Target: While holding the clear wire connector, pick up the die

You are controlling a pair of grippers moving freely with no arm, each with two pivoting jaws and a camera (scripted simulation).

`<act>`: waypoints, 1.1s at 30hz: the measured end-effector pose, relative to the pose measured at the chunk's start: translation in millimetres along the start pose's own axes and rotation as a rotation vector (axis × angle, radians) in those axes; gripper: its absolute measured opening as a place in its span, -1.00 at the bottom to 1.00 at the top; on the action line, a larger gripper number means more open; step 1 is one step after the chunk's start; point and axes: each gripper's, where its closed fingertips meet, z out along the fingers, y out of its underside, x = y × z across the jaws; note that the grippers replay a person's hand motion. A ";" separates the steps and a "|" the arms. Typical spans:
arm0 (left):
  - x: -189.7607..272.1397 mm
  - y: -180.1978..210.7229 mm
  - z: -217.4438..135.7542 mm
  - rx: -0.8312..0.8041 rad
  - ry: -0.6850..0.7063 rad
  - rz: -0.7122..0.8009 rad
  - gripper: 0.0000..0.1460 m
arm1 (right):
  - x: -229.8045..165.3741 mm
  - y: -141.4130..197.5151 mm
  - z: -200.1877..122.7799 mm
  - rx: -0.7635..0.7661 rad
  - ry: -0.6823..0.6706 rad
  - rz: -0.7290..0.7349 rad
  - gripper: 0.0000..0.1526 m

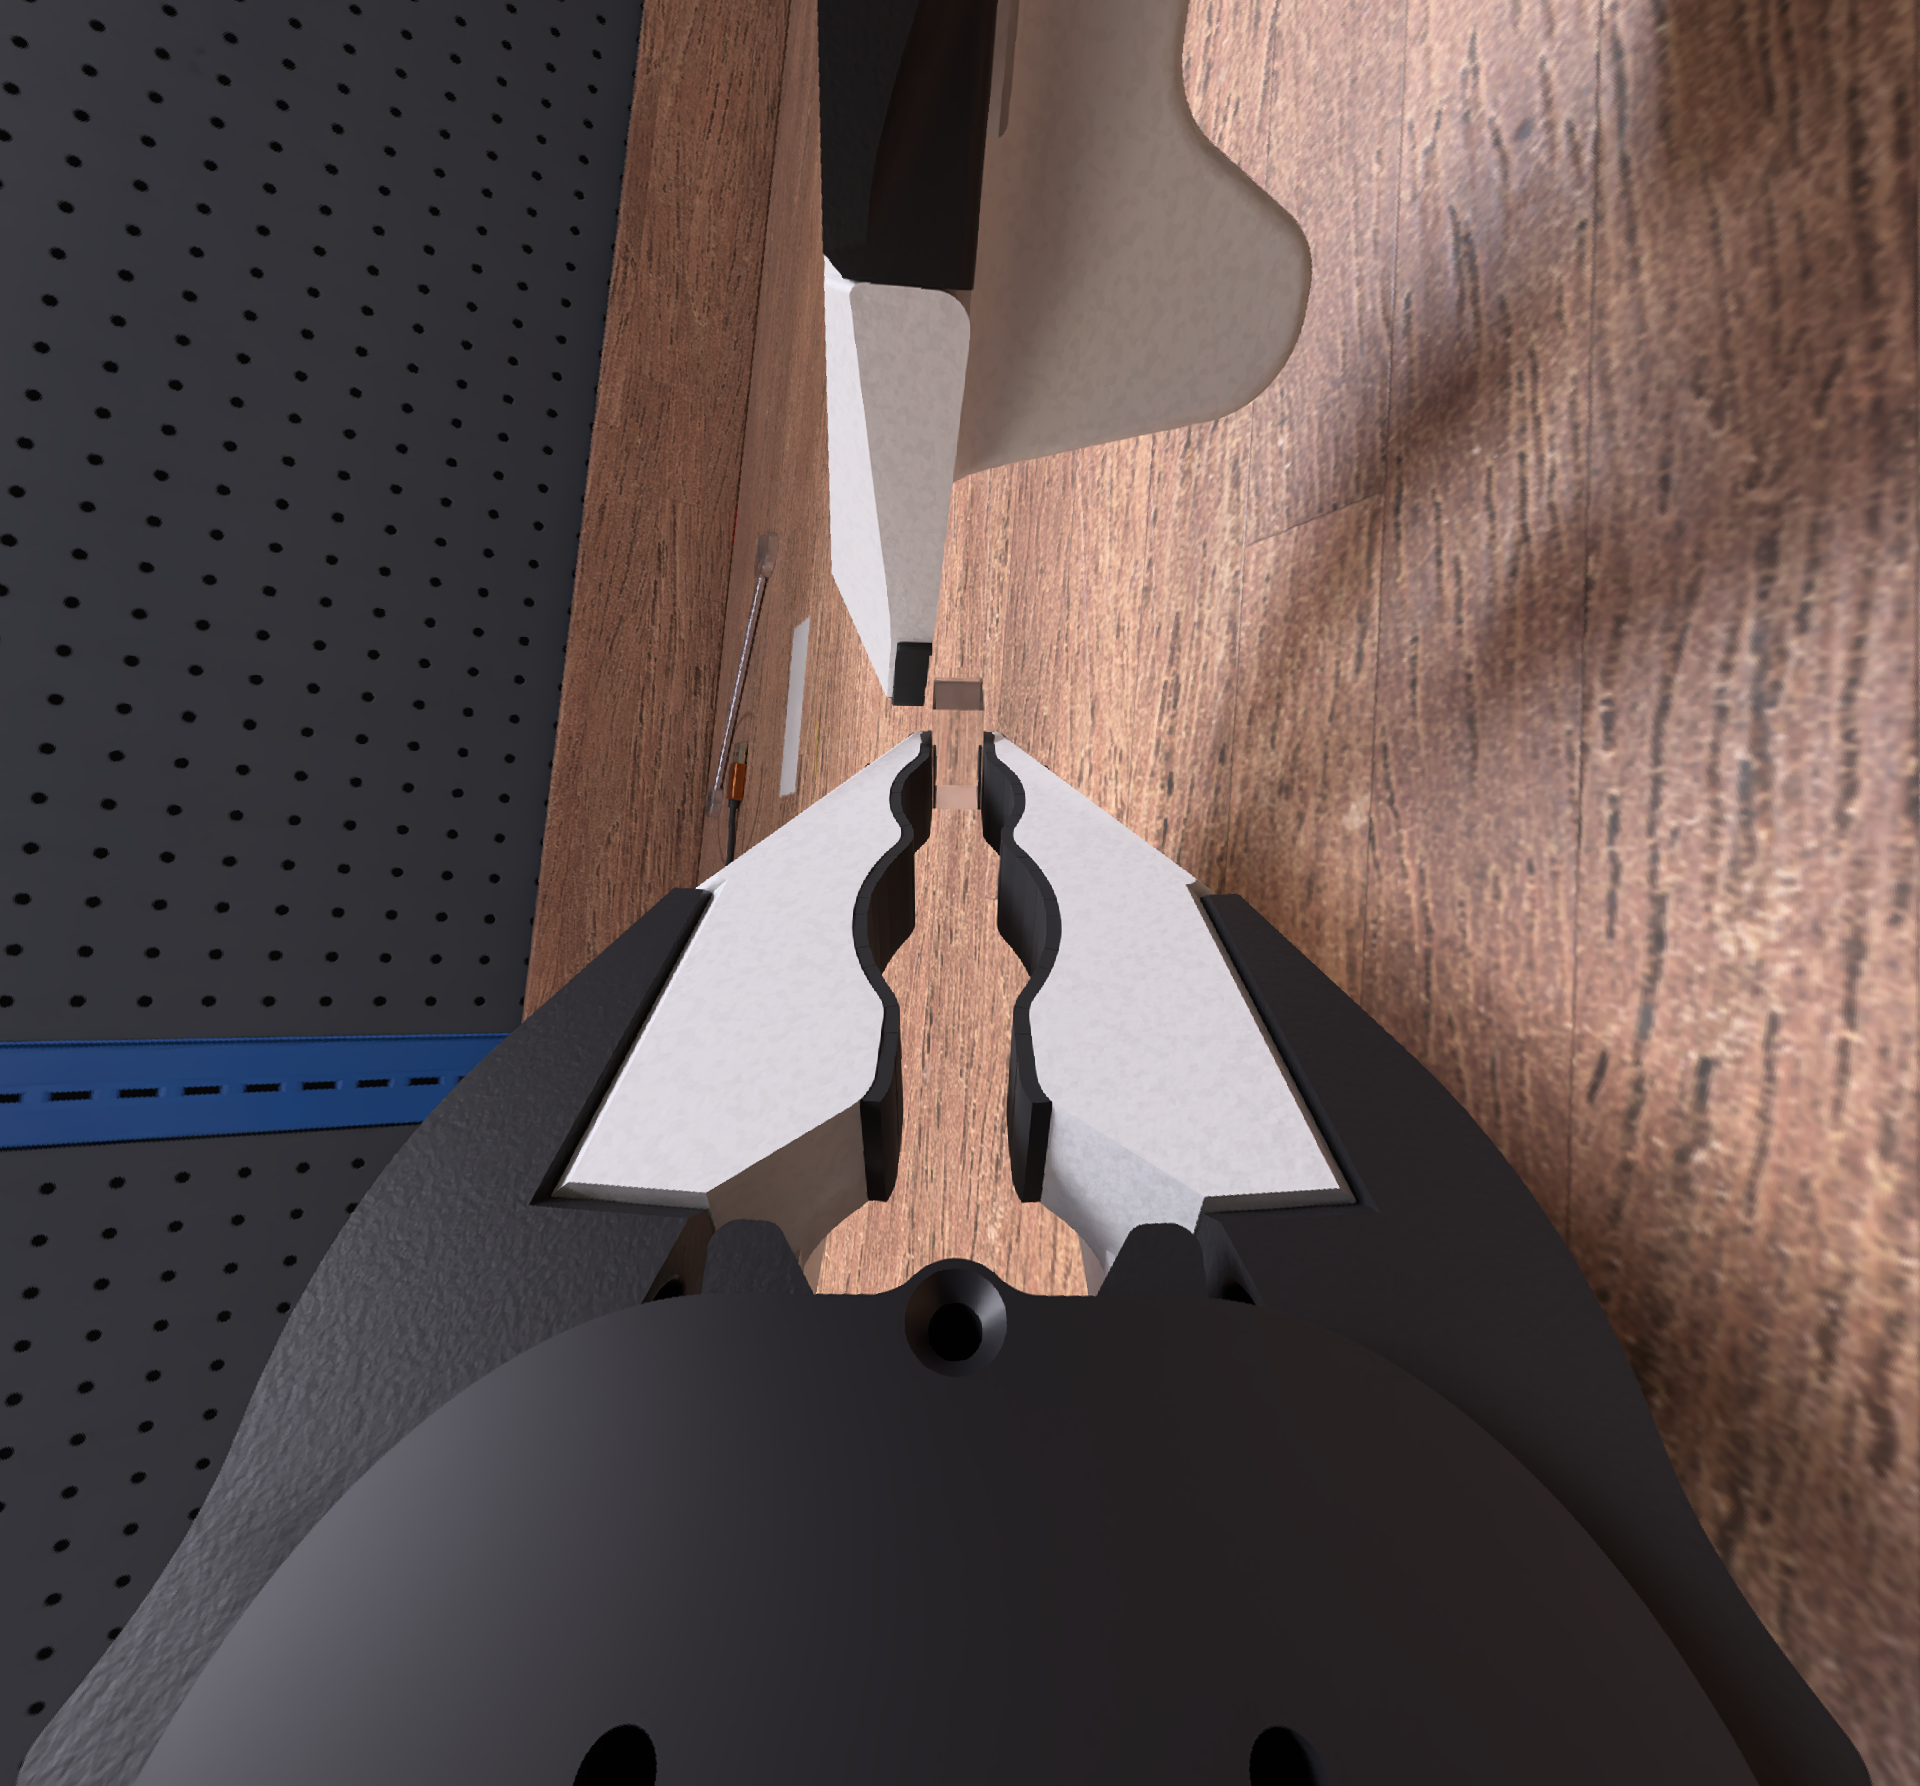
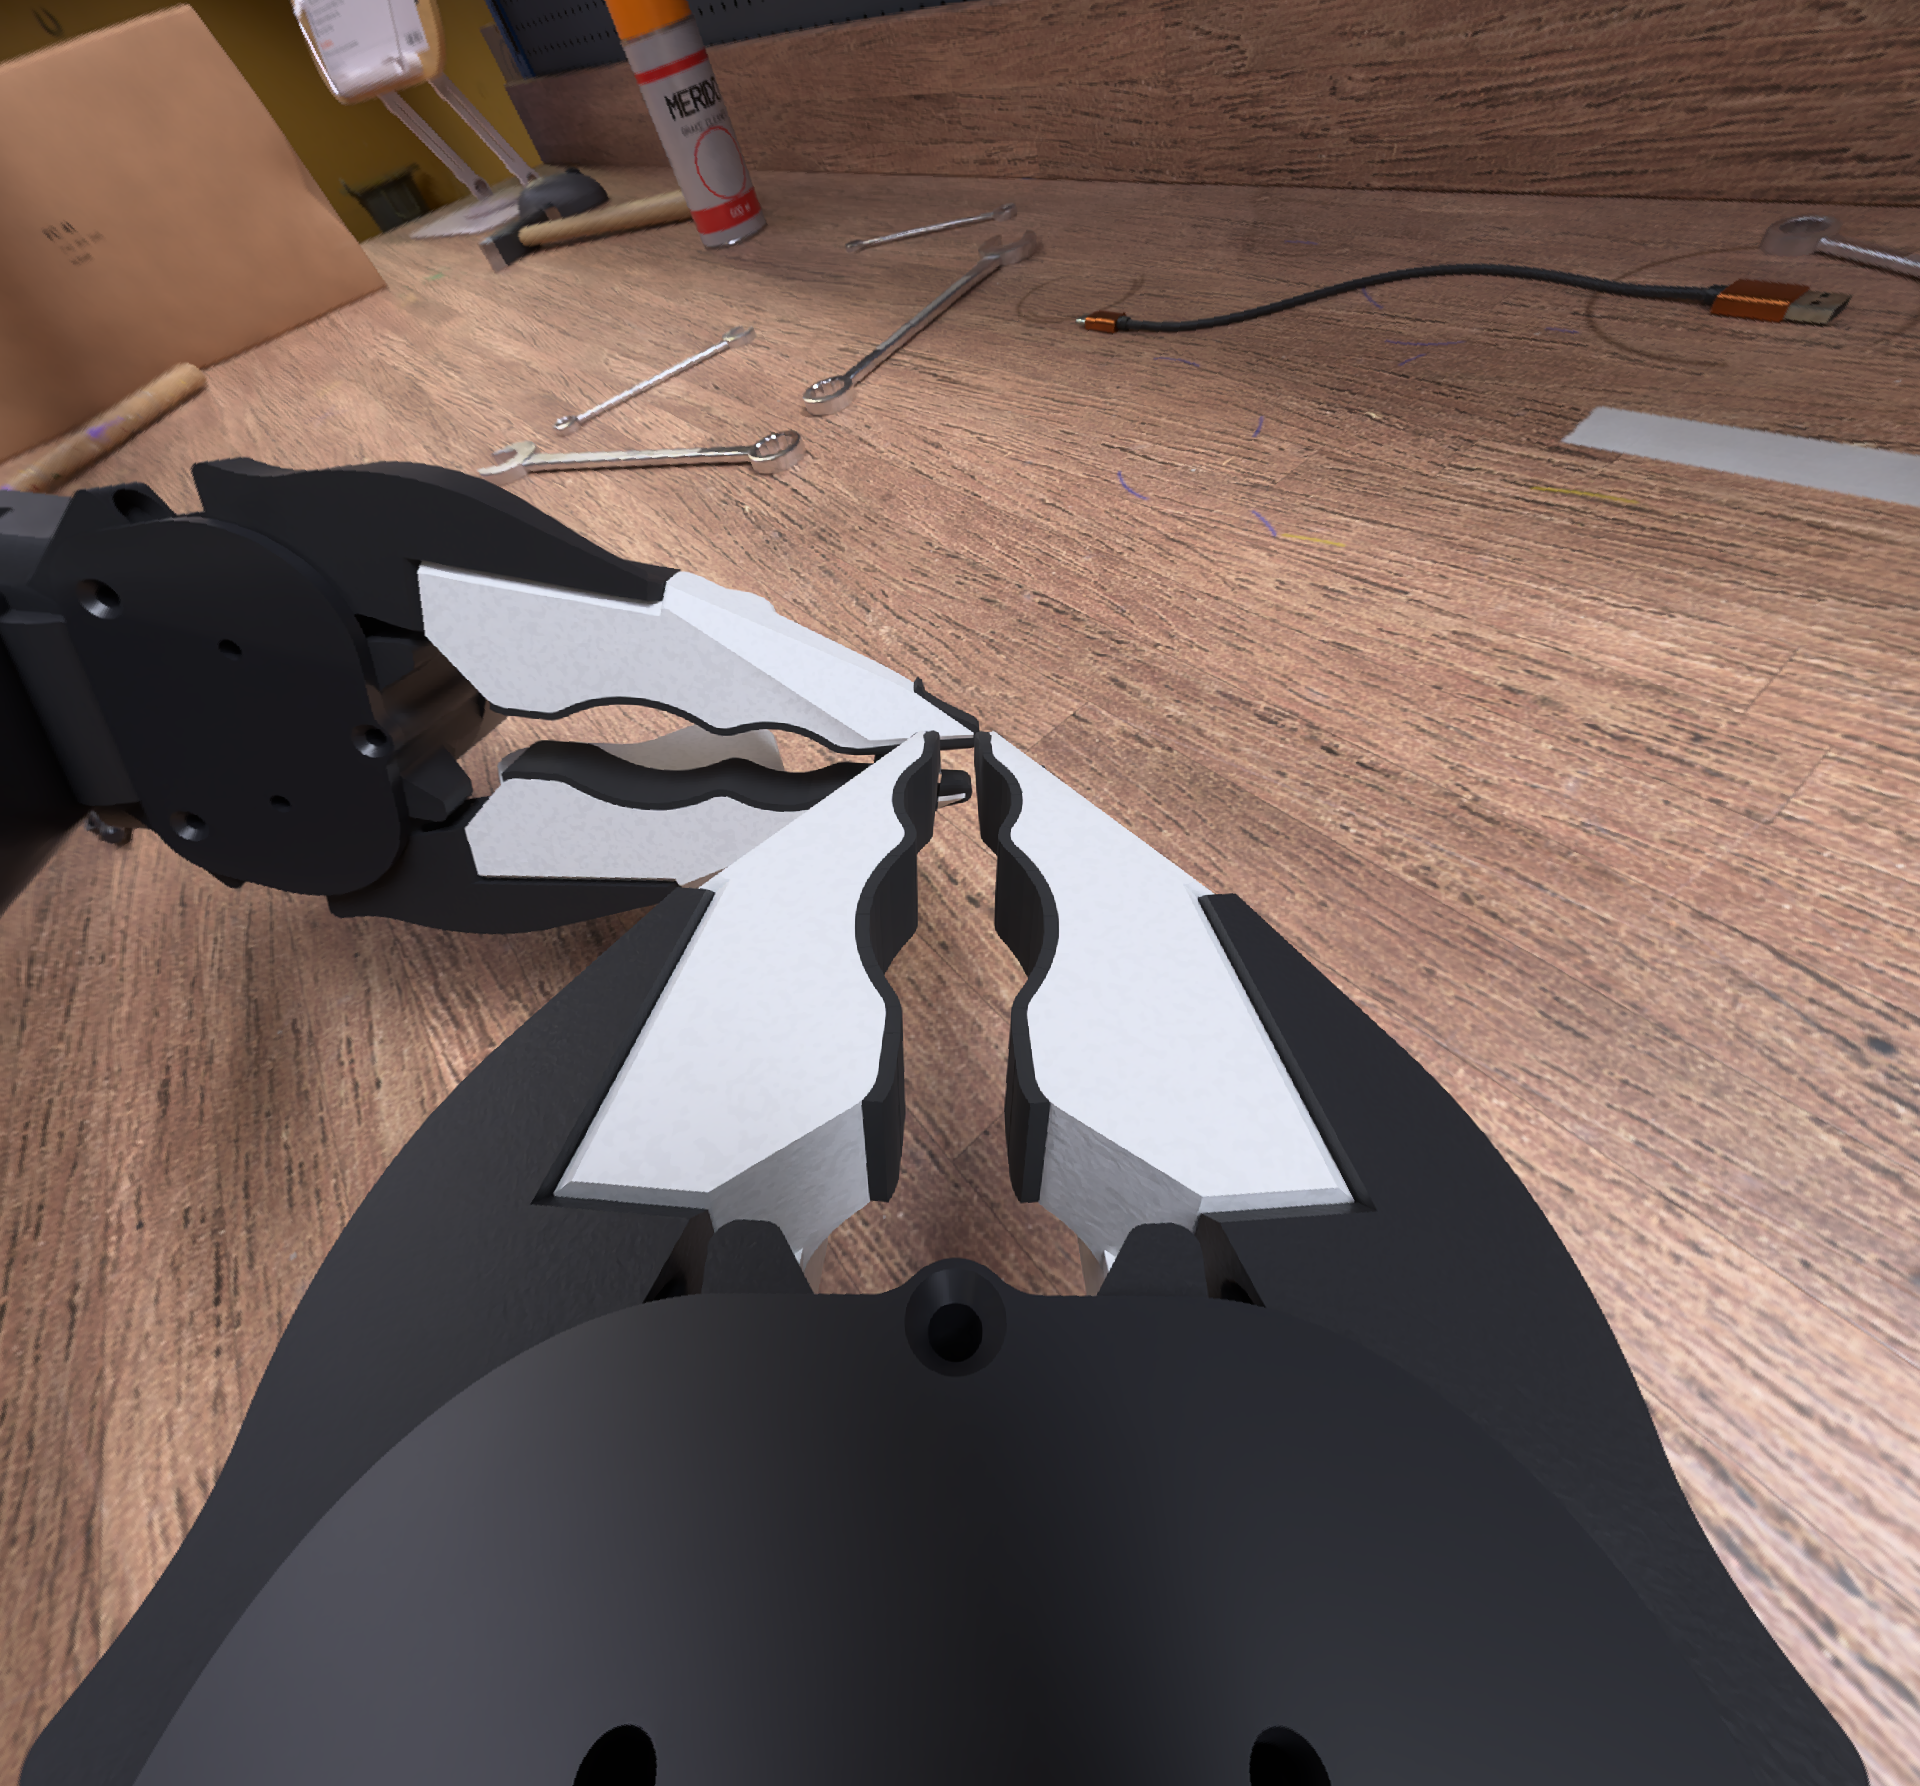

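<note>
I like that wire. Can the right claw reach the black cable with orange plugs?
Probably yes: the right claw has only bare wooden bench between it and the black cable with orange plugs.

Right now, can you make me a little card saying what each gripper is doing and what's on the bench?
left gripper: shut on the clear connector
right gripper: tips nearly together, right by the left gripper's tips; grip unclear
die: not in view
bench: wrenches, cable, spray can, hammer
</note>
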 end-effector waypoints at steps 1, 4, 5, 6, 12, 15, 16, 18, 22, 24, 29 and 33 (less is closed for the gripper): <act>0.1 -0.1 0.0 0.001 0.000 0.000 -0.90 | 0.1 0.2 -0.1 -0.005 0.008 -0.008 -0.92; 1.1 -0.8 0.4 0.000 0.000 0.006 -0.90 | 1.3 1.3 -0.8 -0.013 0.038 -0.037 -0.91; 1.7 -1.0 0.6 0.000 0.002 0.009 -0.90 | 2.0 2.2 -1.0 -0.020 0.051 -0.058 -0.91; 2.3 -1.3 0.8 0.000 0.003 0.013 -0.90 | 2.6 2.9 -1.3 -0.030 0.062 -0.077 -0.91; 3.6 -1.8 1.3 -0.003 -0.001 0.028 -0.90 | 3.4 4.4 -2.4 -0.092 0.087 -0.157 -0.89; 3.9 -1.7 1.3 -0.004 -0.001 0.032 -0.90 | 3.2 4.8 -2.5 -0.108 0.086 -0.180 -0.89; 3.9 -1.6 1.3 -0.005 -0.001 0.034 -0.90 | 3.2 4.8 -2.6 -0.112 0.086 -0.186 -0.88; 3.9 -1.5 1.3 -0.006 -0.001 0.037 -0.90 | 3.1 4.9 -2.5 -0.119 0.086 -0.196 -0.88; 4.6 -1.5 1.0 -0.007 -0.002 0.044 -0.90 | 2.8 5.5 -2.9 -0.138 0.082 -0.240 -0.88; 4.9 -1.4 0.7 -0.007 -0.001 0.044 -0.90 | 2.6 6.0 -3.2 -0.147 0.078 -0.264 -0.88; 4.9 -1.2 0.4 -0.008 -0.001 0.047 -0.89 | 2.9 6.1 -3.3 -0.149 0.071 -0.278 -0.89; 4.7 -1.7 0.9 -0.004 0.000 0.047 -0.90 | 2.4 5.3 -5.0 -0.134 0.065 -0.278 -0.88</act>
